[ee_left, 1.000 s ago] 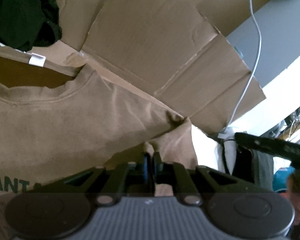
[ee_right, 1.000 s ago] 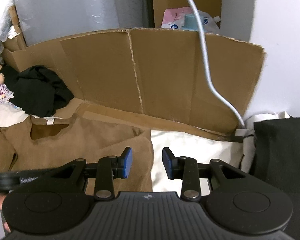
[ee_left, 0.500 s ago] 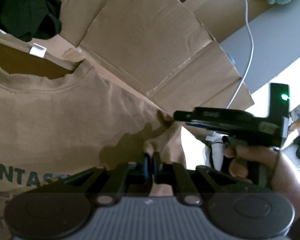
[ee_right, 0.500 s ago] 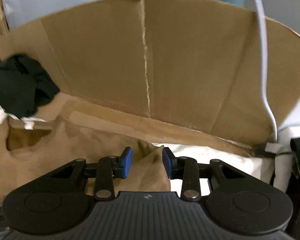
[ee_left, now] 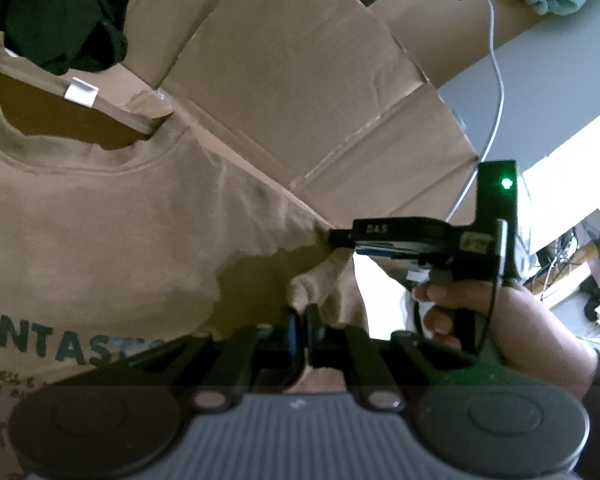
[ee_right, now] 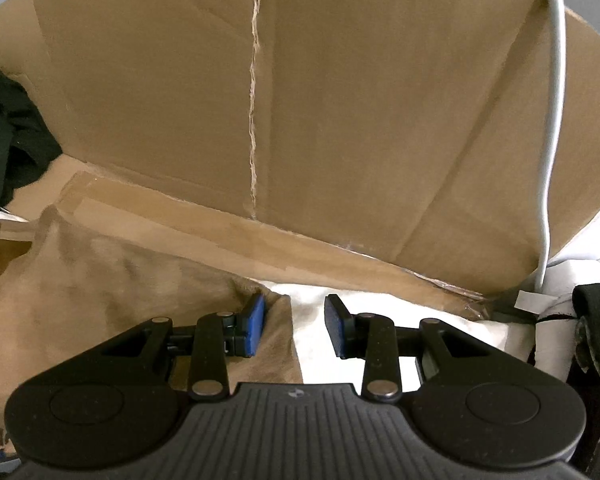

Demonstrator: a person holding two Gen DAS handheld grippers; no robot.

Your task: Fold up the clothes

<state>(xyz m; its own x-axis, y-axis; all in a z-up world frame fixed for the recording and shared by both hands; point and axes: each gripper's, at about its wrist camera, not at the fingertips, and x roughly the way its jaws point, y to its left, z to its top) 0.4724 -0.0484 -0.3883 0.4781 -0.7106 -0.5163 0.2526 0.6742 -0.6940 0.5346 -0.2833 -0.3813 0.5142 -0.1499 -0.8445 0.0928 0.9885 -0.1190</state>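
A flattened cardboard sheet (ee_right: 340, 120) stands as a backdrop behind a white-covered surface (ee_right: 380, 312), with a white cable (ee_right: 552, 120) hanging down the right side and a dark heap of clothing (ee_left: 60, 12) at the far left. The tan T-shirt (ee_left: 100, 220) lies spread on that surface, printed side up, neckline toward the cardboard.

The left hand-held gripper (ee_left: 302, 330) is pressed together on a bunched fold of the shirt's sleeve edge right at its tips. The right hand-held gripper (ee_right: 294, 330) stands spread, the sleeve's corner just below and between its blue pads (ee_right: 254, 330), the cloth's edge running under the gap; nothing is pinched.

The risk, as I judge it, is a shallow bite: if the right one closes this near the hem, it may catch only one layer or slip off, and the fold will come out skewed. With the two grips so close together, pulling apart could also drag the whole shirt and wrinkle it. The cable sits to the right, apart from the work.
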